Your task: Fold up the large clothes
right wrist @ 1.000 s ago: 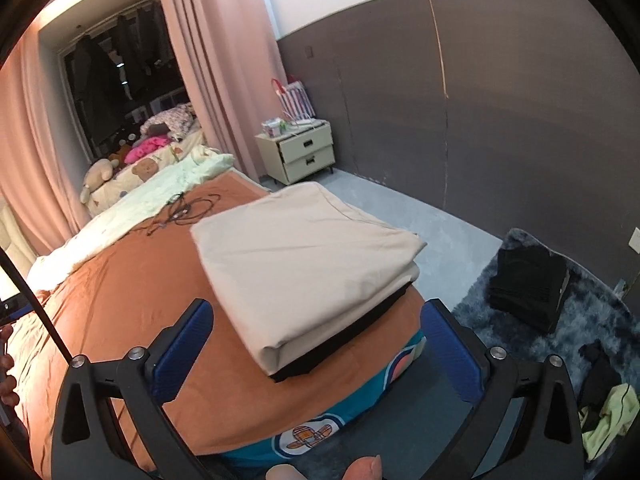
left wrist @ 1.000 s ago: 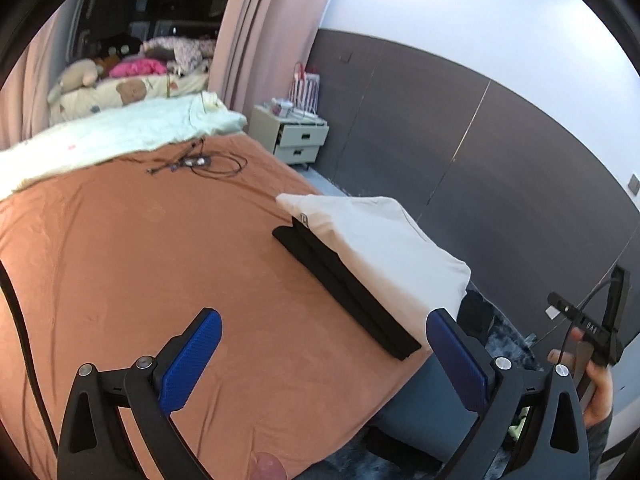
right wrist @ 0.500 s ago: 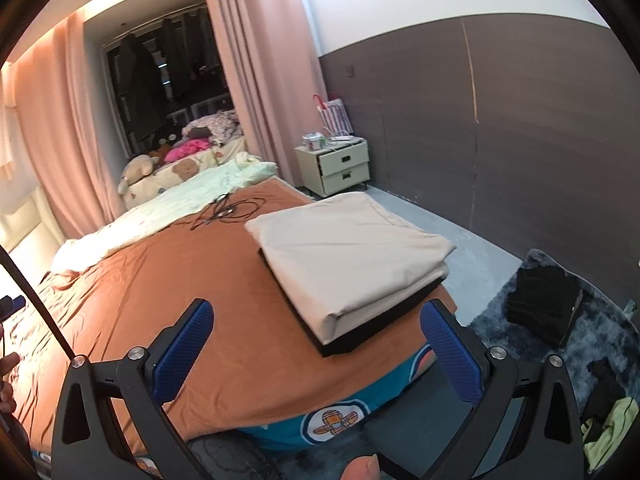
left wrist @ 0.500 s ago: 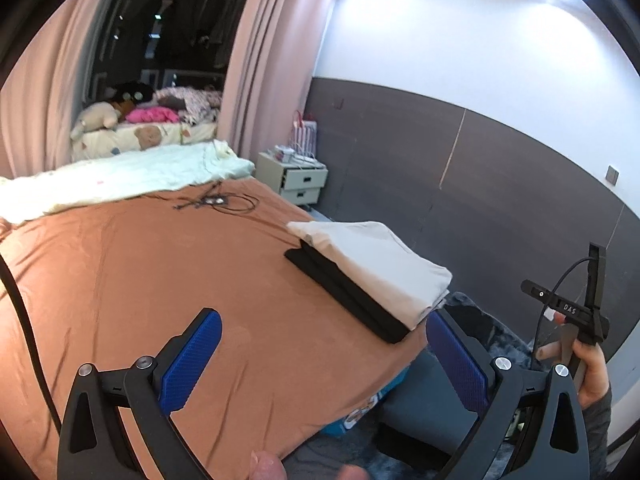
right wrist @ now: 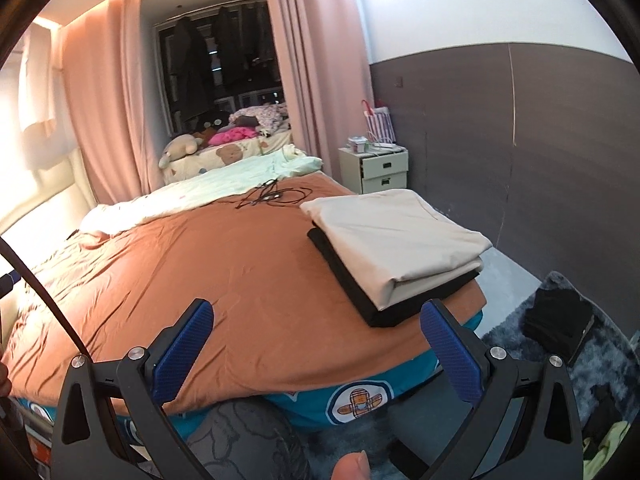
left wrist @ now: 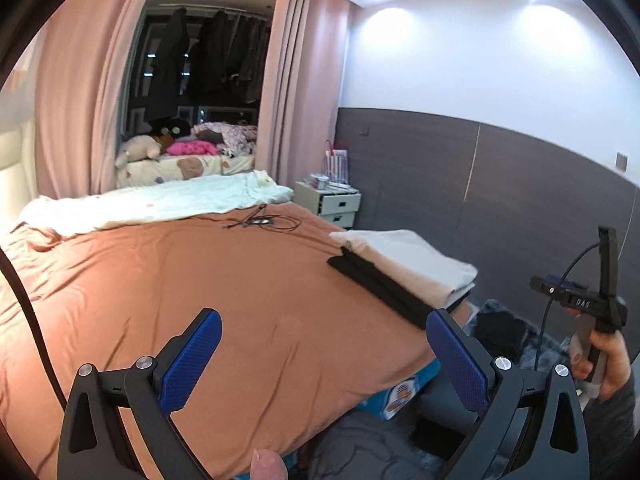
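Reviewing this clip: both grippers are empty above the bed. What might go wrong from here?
The folded cream garment and the black garment under it sit at the bed's corner, so a nudge might tip the stack onto the rug. The loose cables on the orange bedspread might snag whatever is spread out next.

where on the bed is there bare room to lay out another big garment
The wide orange sheet is bare between the pale quilt at the head and the foot edge, left of the folded stack. It is crowded at the right corner, where the stack sits, and by the cables near the quilt.
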`<state>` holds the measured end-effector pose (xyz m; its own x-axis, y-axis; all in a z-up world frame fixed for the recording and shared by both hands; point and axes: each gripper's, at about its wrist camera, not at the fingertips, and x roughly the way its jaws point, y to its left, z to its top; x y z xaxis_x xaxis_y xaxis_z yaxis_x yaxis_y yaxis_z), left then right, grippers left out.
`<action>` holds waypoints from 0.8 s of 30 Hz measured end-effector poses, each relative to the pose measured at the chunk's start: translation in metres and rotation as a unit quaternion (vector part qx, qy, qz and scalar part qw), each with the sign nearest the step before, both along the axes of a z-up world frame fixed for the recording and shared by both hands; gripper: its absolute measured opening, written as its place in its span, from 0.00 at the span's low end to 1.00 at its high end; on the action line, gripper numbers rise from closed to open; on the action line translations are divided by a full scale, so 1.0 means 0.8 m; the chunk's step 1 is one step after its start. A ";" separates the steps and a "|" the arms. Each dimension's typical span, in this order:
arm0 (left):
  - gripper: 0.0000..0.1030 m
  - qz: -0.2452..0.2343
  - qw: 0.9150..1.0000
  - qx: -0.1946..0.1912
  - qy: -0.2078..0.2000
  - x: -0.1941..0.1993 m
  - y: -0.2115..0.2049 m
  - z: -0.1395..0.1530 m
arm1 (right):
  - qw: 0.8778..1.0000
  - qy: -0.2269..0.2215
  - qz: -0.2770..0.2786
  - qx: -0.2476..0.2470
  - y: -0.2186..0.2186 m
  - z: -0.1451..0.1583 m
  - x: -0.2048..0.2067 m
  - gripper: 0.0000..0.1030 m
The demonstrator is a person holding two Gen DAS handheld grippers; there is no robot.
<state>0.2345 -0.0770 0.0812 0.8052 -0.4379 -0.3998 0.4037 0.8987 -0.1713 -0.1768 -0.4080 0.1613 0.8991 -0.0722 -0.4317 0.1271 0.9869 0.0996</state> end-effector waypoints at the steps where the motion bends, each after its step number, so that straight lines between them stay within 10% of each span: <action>1: 1.00 0.003 1.000 0.002 -0.003 -0.007 0.003 -0.004 | 1.000 0.000 0.004 -0.002 0.006 -0.005 -0.003 1.00; 24: 1.00 0.089 0.996 0.016 -0.022 -0.121 0.043 -0.089 | 1.000 -0.022 0.002 -0.018 0.086 -0.082 -0.054 1.00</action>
